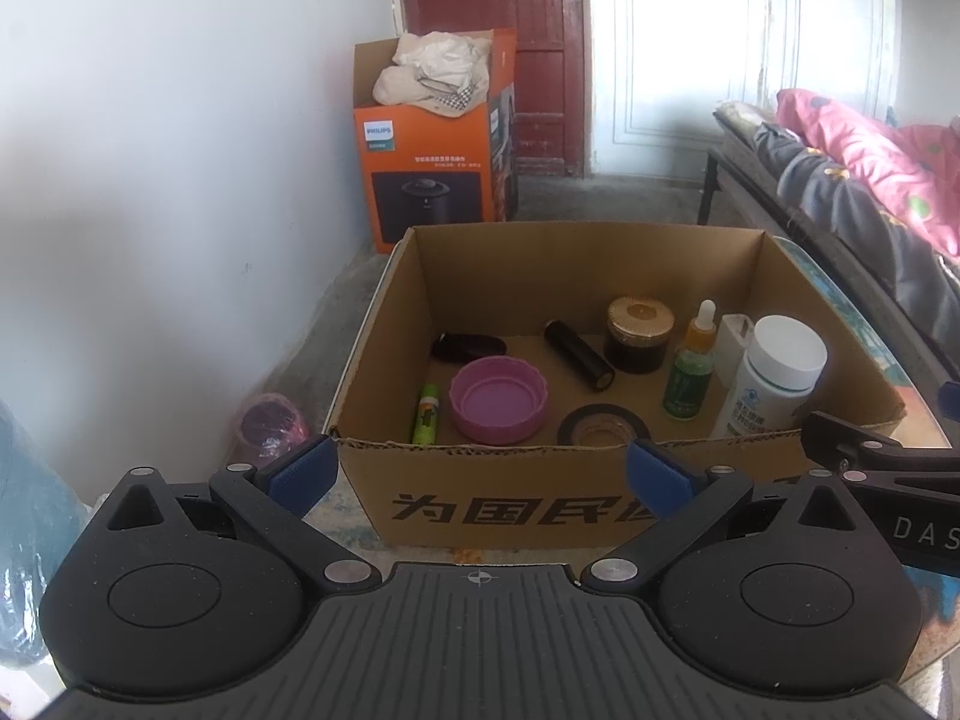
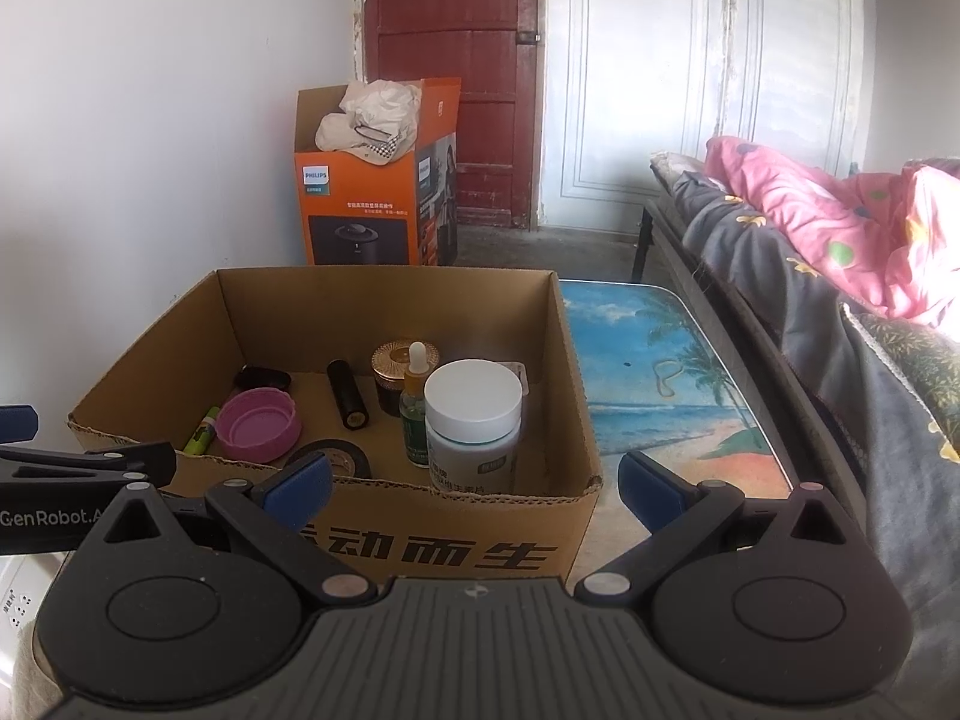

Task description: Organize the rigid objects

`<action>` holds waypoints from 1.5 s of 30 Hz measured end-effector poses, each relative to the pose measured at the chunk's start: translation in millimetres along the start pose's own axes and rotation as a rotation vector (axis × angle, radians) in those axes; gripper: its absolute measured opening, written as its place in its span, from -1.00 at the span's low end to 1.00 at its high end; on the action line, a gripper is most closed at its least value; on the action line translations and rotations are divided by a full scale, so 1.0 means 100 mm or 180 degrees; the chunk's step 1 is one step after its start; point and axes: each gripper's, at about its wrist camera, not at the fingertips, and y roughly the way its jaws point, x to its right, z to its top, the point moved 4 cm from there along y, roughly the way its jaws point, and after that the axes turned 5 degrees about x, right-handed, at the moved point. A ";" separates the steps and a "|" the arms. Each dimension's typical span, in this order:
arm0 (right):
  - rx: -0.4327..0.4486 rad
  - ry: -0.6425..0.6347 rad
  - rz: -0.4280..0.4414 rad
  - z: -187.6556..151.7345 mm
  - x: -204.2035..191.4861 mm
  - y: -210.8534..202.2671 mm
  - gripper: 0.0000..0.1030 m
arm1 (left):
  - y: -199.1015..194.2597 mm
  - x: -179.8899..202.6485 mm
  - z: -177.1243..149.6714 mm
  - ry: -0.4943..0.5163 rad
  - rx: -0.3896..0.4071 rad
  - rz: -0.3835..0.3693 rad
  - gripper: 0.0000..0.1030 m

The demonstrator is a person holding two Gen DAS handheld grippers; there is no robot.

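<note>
An open cardboard box (image 1: 498, 498) (image 2: 456, 540) stands on a beach-print table (image 2: 672, 372). Inside lie a pink lid (image 1: 498, 399) (image 2: 258, 425), a green tube (image 1: 425, 414), a black cylinder (image 1: 579, 355) (image 2: 347, 401), a tape roll (image 1: 603, 426), a gold-lidded jar (image 1: 639, 333), a dropper bottle (image 1: 690, 369) (image 2: 415, 408) and a white-capped pill bottle (image 1: 774, 378) (image 2: 474, 426). My left gripper (image 1: 480, 474) is open before the box's near wall, holding nothing. My right gripper (image 2: 477, 489) is open at the box's near right corner, also holding nothing.
An orange Philips carton (image 1: 435, 138) (image 2: 378, 180) stuffed with cloth stands on the floor by a red door (image 2: 456, 84). A bed with a pink quilt (image 2: 840, 228) runs along the right. A pink-lined bin (image 1: 270, 426) sits left of the table.
</note>
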 end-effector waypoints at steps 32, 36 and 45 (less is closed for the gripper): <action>-0.0126 0.0025 0.0056 -0.03 0.05 0.10 1.00 | 0.07 0.02 -0.02 0.0001 -0.0083 -0.0011 0.99; -0.0133 0.0029 0.0061 -0.02 0.04 0.10 1.00 | 0.07 0.02 -0.02 0.0005 -0.0086 -0.0005 0.99; -0.0125 -0.0027 0.0056 -0.01 0.01 0.07 1.00 | 0.07 0.01 -0.03 -0.0014 -0.0095 -0.0008 0.99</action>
